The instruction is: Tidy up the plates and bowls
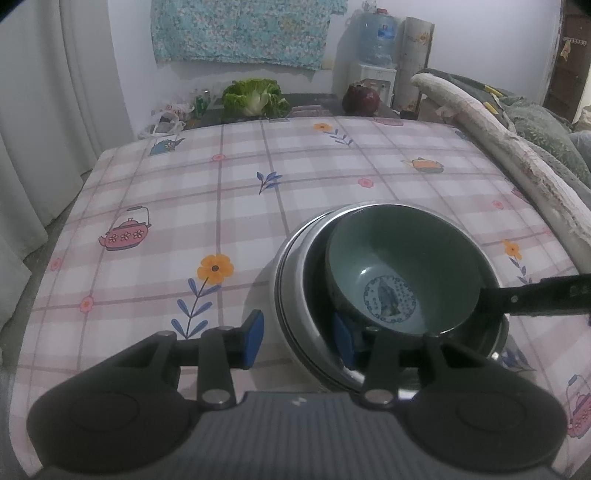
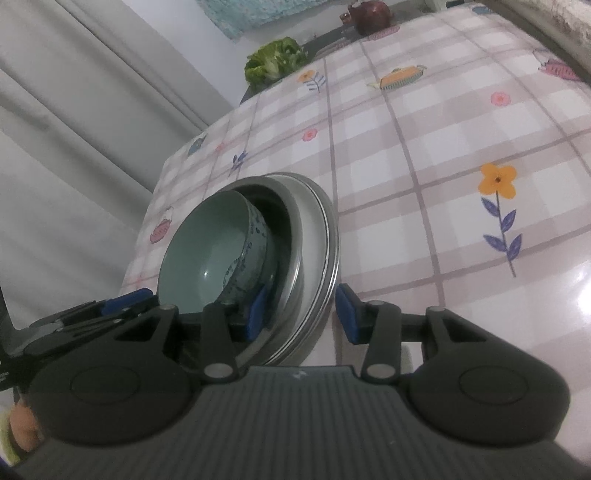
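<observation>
The surface (image 1: pixel 258 229) wears a pink-and-white checked cloth printed with teapots, orange flowers and blue sprigs. White curtains (image 1: pixel 44 110) hang down the left of the left wrist frame, a floral blue cloth (image 1: pixel 240 29) is pinned at top centre, and a water dispenser (image 1: pixel 376 48) stands at the upper right. A leafy green vegetable (image 1: pixel 255 96) and a dark red round vessel (image 1: pixel 361 99) sit at the far edge.

A stack of steel plates (image 1: pixel 291 295) lies lower right of centre, carrying a green bowl (image 1: pixel 399 273) that opens upward and leans slightly toward the frame's right; being round, it has no long axis.

The left tool (image 1: pixel 299 341) is spread open, straddling the stack's near rim, one blue pad inside and one outside. The right tool (image 2: pixel 303 314) is likewise open across the rim at the lower centre of its frame.
</observation>
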`<state>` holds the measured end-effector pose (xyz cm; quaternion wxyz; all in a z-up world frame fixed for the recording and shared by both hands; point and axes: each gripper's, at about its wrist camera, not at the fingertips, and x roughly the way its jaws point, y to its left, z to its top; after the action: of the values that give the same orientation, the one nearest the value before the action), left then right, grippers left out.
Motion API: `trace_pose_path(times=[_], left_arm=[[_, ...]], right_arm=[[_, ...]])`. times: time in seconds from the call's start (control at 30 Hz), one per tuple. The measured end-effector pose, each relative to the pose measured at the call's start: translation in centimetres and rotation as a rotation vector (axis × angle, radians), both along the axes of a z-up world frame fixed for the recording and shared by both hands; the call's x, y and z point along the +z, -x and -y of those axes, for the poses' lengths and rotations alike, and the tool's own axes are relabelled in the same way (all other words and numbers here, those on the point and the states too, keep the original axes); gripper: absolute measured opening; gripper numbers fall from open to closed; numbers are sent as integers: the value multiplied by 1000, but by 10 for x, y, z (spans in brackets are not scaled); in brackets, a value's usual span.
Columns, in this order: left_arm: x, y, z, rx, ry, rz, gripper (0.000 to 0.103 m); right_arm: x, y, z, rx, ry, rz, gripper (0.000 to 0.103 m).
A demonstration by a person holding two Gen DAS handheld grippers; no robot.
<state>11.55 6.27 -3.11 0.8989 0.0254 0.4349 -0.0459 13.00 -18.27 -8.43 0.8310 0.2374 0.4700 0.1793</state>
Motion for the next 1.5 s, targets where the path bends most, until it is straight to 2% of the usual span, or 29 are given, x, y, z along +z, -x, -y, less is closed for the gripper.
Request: trace_pose_path(times=[0.23, 0.33, 0.4, 0.5, 0.6, 0.67, 0.77, 0.8, 0.87, 0.9, 1.07, 1.17, 1.33, 1.5], left_arm=[[-5, -3, -4, 10, 37, -18, 44], [-7, -1, -8, 16, 58, -19, 49], [-7, 3, -11, 19, 70, -8, 56], [-2, 11, -18, 25, 98, 22, 64], [6, 23, -24, 44, 88, 68, 66], [13, 32, -26, 41, 72, 105, 70], [23, 49, -27, 31, 46, 169, 81], [25, 53, -27, 27, 39, 186, 83], [31, 63, -26, 16, 34, 214, 86], [33, 67, -25, 7, 37, 223, 88], [41, 88, -18, -4, 90, 264, 103], [42, 97, -11, -6, 89, 276, 103], [41, 100, -1, 21, 65, 228, 103], [37, 101, 3, 66, 50, 185, 103]], right_arm=[[-6, 0, 0, -8, -56, -33, 40], [-5, 5, 4, -21, -78, -34, 40], [-3, 11, 7, -35, -79, -29, 41], [5, 26, 13, -71, -47, 10, 51], [18, 46, 20, -104, 15, 77, 58], [31, 62, 23, -122, 76, 135, 75], [52, 84, 25, -135, 190, 237, 86], [59, 91, 24, -136, 233, 270, 88], [72, 105, 25, -137, 298, 332, 100], [78, 113, 26, -137, 336, 365, 102], [96, 141, 20, -125, 469, 413, 102], [99, 157, 13, -142, 532, 424, 102], [88, 166, -4, -193, 647, 412, 102], [81, 164, -10, -261, 651, 400, 102]])
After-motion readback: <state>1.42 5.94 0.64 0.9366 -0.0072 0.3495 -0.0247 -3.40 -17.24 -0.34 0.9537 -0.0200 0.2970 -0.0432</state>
